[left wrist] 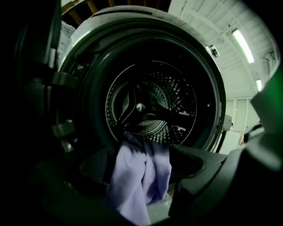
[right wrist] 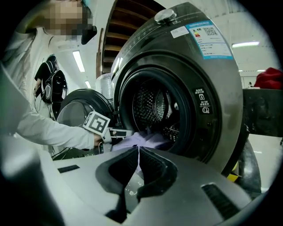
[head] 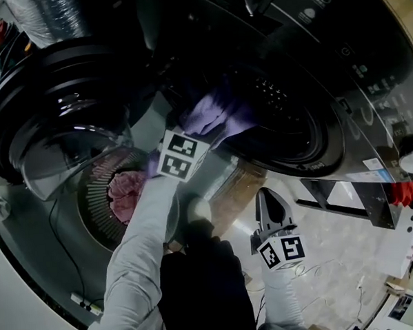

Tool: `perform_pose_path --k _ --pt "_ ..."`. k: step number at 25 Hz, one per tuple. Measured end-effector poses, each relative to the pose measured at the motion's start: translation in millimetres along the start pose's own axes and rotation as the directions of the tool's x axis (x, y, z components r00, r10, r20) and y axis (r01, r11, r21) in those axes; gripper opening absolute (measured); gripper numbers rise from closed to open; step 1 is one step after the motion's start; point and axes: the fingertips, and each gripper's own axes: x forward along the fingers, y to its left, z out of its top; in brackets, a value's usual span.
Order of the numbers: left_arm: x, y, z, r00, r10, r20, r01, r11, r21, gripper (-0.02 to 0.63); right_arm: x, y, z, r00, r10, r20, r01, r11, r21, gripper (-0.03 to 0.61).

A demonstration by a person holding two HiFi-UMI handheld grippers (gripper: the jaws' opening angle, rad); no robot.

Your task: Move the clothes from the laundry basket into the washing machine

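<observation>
Right tool (right wrist: 138, 148) shut, empty, left tool (left wrist: 141, 155) wide open, lilac garment (left wrist: 132, 185) loose between its jaws

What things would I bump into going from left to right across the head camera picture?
Open washing machine door → pink clothes in the laundry basket → purple garment → right gripper → red thing at the far right.
</observation>
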Motion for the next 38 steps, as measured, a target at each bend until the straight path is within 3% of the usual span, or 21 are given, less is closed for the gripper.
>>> perform_pose_path --k 3,7,11,14,17,19,25,29,31,32,33,34,35,36,37,38 --pt "-16.7 5.9 -47.0 0.995 0.032 -0.090 -0.033 0.999 -0.009 0.425 0.1 10.3 -0.8 1.000 0.022 -0.016 -0.021 1.000 0.003 0.023" --pt "-1.7 -8.5 -78.5 0.980 0.019 -0.198 -0.007 0.998 0.063 0.433 6.1 18.0 -2.0 0.999 0.042 -0.022 -0.042 0.999 -0.004 0.023" --pt "34.2 -14.1 -107.0 0.939 0.038 -0.343 -0.007 0.996 0.090 0.433 11.0 9.8 -6.3 0.999 0.032 -0.021 -0.032 0.999 0.006 0.023" --pt "54.7 -16.6 -121.3 0.922 0.063 -0.381 -0.033 0.996 0.085 0.433 12.6 -0.3 -10.5 1.000 0.019 -0.025 -0.019 1.000 0.011 0.023" --pt "62.6 -19.8 -136.9 0.914 0.118 -0.389 -0.073 0.989 0.127 0.416 12.1 -9.7 -13.4 1.000 0.005 -0.031 -0.005 1.000 0.014 0.023" --pt "61.1 -23.0 -133.4 0.923 0.138 -0.359 -0.094 0.986 0.138 0.037 10.5 -16.6 -14.1 0.999 -0.006 -0.034 0.007 1.000 0.019 0.023" --pt "53.4 -40.9 -83.0 0.978 0.051 -0.200 -0.053 0.999 -0.006 0.031 3.5 -23.4 -13.0 0.998 -0.018 -0.054 0.020 0.999 0.032 0.023" --pt "61.9 -54.5 -10.6 1.000 0.017 -0.013 -0.017 0.999 -0.048 0.031 -3.7 -28.1 -7.5 0.998 -0.029 -0.055 0.031 0.999 0.038 0.023" --pt "76.3 -61.5 46.9 0.990 -0.013 0.138 0.022 0.998 -0.062 0.031 -7.4 -35.3 -4.9 0.998 -0.042 -0.048 0.044 0.998 0.046 0.023" --pt "86.1 -63.8 73.9 0.974 -0.032 0.223 0.055 0.994 -0.096 0.031 -9.8 -39.5 -4.4 0.998 -0.051 -0.045 0.053 0.997 0.053 0.023" --pt "98.1 -64.8 93.9 0.956 -0.053 0.288 0.101 0.983 -0.155 0.031 -12.0 -43.5 -4.9 0.997 -0.060 -0.042 0.063 0.996 0.059 0.023" --pt "111.9 -65.1 102.5 0.949 -0.081 0.306 0.156 0.960 -0.230 0.031 -13.5 -47.2 -6.6 0.997 -0.069 -0.042 0.072 0.995 0.063 0.023" --pt "125.4 -65.9 99.1 0.955 -0.124 0.270 0.208 0.928 -0.310 0.087 -15.1 -50.1 -9.1 0.996 -0.075 -0.044 0.078 0.995 0.066 0.023" --pt "134.4 -67.3 86.5 0.964 -0.172 0.204 0.238 0.897 -0.372 0.405 -17.6 -52.2 -11.8 0.996 -0.077 -0.049 0.081 0.994 0.070 0.023" --pt "135.8 -68.6 69.5 0.970 -0.202 0.136 0.240 0.888 -0.392 0.443 -21.2 -53.2 -14.3 0.996 -0.076 -0.057 0.080 0.994 0.075 0.023" --pt "130.3 -69.1 53.4 0.975 -0.206 0.085 0.222 0.903 -0.369 0.443 -24.8 -53.2 -16.9 0.995 -0.072 -0.065 0.077 0.994 0.080 0.023"
